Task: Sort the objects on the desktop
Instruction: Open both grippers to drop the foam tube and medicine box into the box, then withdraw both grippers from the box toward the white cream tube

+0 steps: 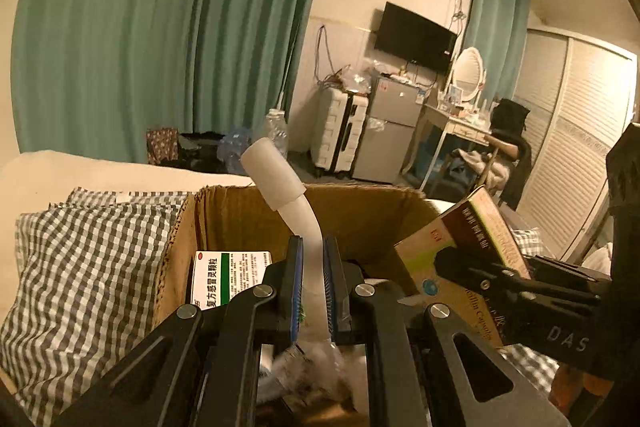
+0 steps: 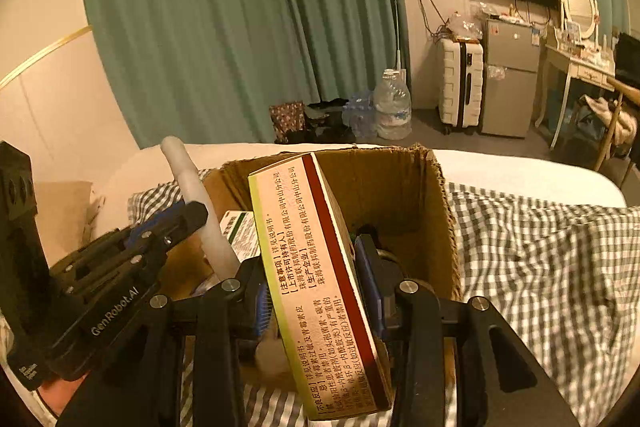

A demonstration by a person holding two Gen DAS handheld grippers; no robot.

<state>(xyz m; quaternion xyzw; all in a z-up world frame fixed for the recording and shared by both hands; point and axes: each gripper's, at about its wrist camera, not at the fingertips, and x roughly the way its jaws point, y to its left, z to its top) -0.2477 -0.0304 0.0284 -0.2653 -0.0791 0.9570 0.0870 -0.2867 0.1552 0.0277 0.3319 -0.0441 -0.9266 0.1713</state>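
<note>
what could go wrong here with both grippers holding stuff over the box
1. The left gripper pinches the white tube near its lower end, and the tube bends above the jaws; it could swing or slip.
2. The right gripper holds the medicine box tilted over the cardboard box; it may catch the rim.
3. Both grippers sit close together, so they could collide.

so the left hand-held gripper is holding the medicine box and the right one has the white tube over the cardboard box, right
Swapped. The left wrist view shows the left hand-held gripper shut on the white tube; the right hand-held gripper holds the medicine box, both over the cardboard box.
</note>
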